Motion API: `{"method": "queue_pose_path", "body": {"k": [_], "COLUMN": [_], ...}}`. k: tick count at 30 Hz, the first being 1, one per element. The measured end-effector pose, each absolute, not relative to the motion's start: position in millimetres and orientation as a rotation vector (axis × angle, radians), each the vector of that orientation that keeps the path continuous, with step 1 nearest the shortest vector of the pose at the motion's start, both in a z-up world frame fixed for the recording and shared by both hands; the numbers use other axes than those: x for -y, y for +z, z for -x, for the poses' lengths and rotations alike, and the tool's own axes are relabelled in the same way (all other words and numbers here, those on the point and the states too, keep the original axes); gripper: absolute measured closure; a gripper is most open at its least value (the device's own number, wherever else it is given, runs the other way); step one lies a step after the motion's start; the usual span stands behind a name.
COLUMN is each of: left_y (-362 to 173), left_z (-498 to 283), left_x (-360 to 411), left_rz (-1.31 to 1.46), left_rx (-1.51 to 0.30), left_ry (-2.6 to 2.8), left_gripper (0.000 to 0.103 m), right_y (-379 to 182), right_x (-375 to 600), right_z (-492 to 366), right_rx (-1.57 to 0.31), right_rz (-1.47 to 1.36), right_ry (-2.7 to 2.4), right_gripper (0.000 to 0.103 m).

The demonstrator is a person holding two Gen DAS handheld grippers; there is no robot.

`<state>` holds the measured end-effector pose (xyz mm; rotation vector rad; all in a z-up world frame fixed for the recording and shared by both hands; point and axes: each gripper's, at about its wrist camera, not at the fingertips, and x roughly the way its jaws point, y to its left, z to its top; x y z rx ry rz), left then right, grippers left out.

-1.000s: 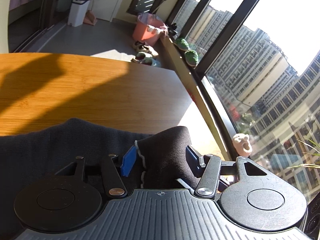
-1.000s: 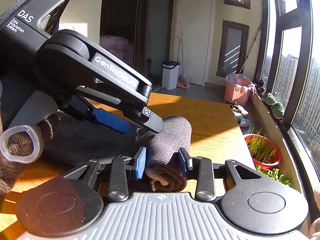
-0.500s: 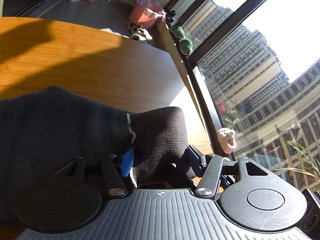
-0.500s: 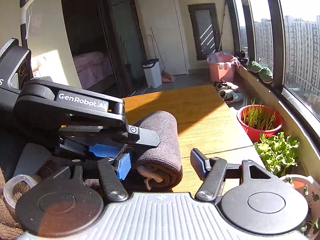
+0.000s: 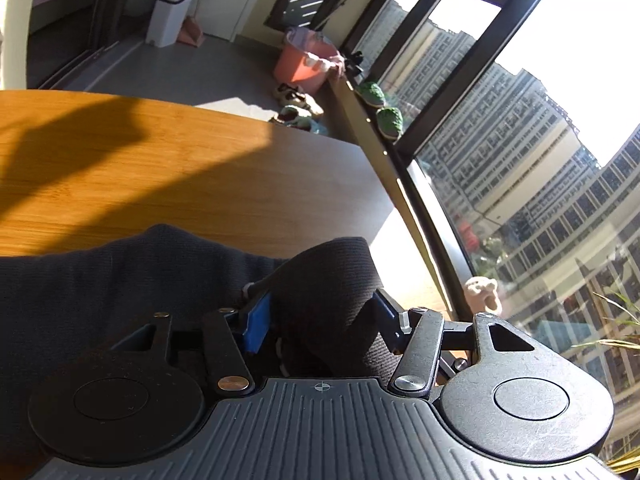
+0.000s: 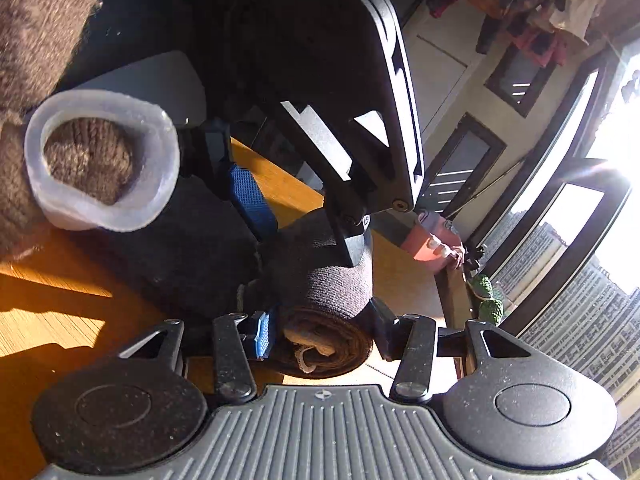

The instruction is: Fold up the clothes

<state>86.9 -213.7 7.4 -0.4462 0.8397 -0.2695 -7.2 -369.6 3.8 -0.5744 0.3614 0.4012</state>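
both ends of rolled dark garment (image 6: 332, 288) on bench (image 5: 168, 184) pinched: left hand-held gripper (image 5: 320, 316) and right hand-held gripper (image 6: 320, 330) clamp it; keep roll tight, level.

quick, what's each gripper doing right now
Left gripper: shut on the rolled dark cloth.
Right gripper: shut on the end of the same rolled dark cloth.

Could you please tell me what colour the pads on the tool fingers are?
Blue pads, clearest in the right wrist view.
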Motion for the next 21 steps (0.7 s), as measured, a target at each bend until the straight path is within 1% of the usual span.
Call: {"method": "queue_pose_path", "body": {"k": [1,3,4,6,10,14,17,18,21], "left_y": [2,0,0,1,0,-3,-3,-3,6], "left_z": [-87,-87,-87,-84,-78,-74,-74,-75,-74], "left_x": [212,209,209,211,216,218,216,215,206], "left_rz": [0.452,0.465,0.463,0.453,0.419,0.398,0.402,0.401,0.433], "left_rx": [-0.848,-0.850,-0.848,-0.843,-0.831,-0.815,-0.820,-0.818,-0.798], "left_ry": [-0.264,-0.266,-0.267,-0.267,-0.270,-0.267,-0.267,-0.264,-0.270], "left_gripper": [0.041,0.039,0.039,0.038,0.035,0.034,0.034,0.034,0.036], "right_y": [8,18,21,27,21,-6,-7,-7,5], "right_x": [376,393,402,424,456,475,469,467,457], "right_z": [5,-1,-5,-14,-39,-59,-51,-48,-42], "right_rx": [-0.384,-0.435,-0.458,-0.508,-0.619,-0.712,-0.705,-0.702,-0.662], "right_rz": [0.517,0.362,0.284,0.102,-0.200,-0.398,-0.369,-0.359,-0.247], "right_ry": [0.429,0.495,0.514,0.540,0.554,0.542,0.559,0.564,0.570], "right_gripper": [0.052,0.042,0.039,0.030,0.028,0.028,0.041,0.048,0.054]}}
